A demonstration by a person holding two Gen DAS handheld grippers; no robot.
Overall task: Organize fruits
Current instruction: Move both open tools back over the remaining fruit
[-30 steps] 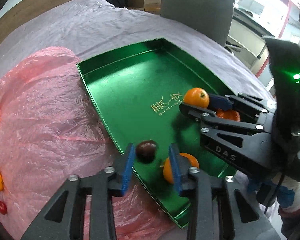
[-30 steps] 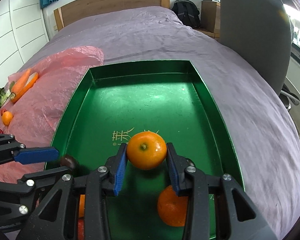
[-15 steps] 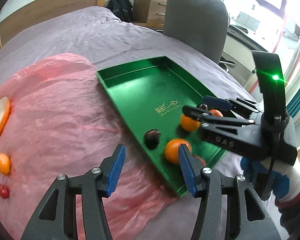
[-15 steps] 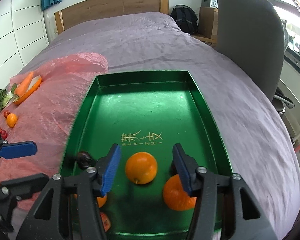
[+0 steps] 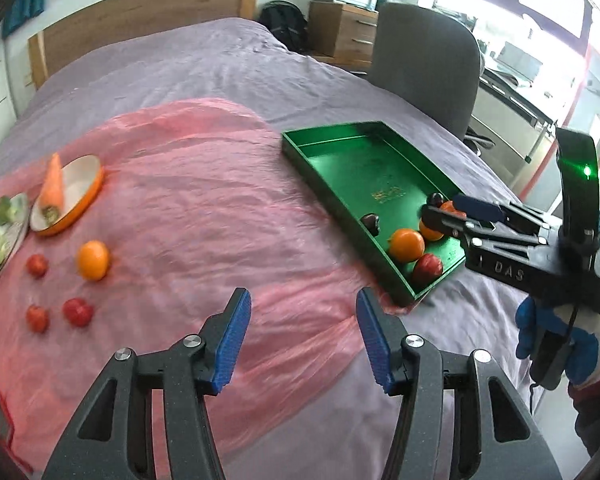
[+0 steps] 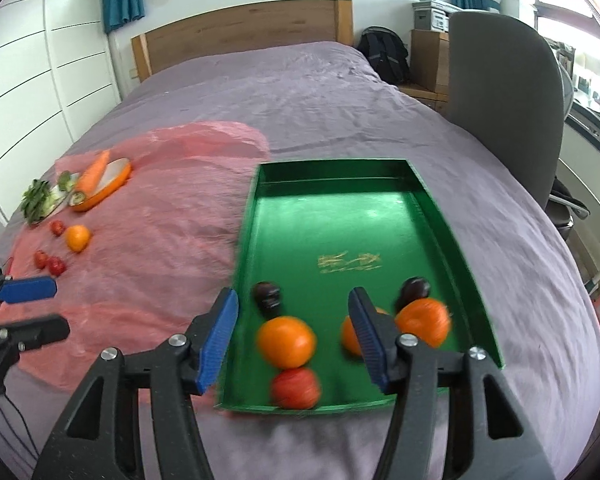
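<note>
Oranges (image 6: 286,342) sit in the tray's (image 6: 332,174) near end with an apple (image 6: 296,388) and two plums (image 6: 267,295); another orange (image 5: 93,260) lies on the sheet (image 5: 188,216) at 9 o'clock. Left gripper (image 5: 300,342) and right gripper (image 6: 294,338) are both spread, holding nothing.

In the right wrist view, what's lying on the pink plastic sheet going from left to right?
Leafy greens → small red fruits → lone orange → carrot on the orange-rimmed dish, then bare pink plastic sheet up to the green tray.
</note>
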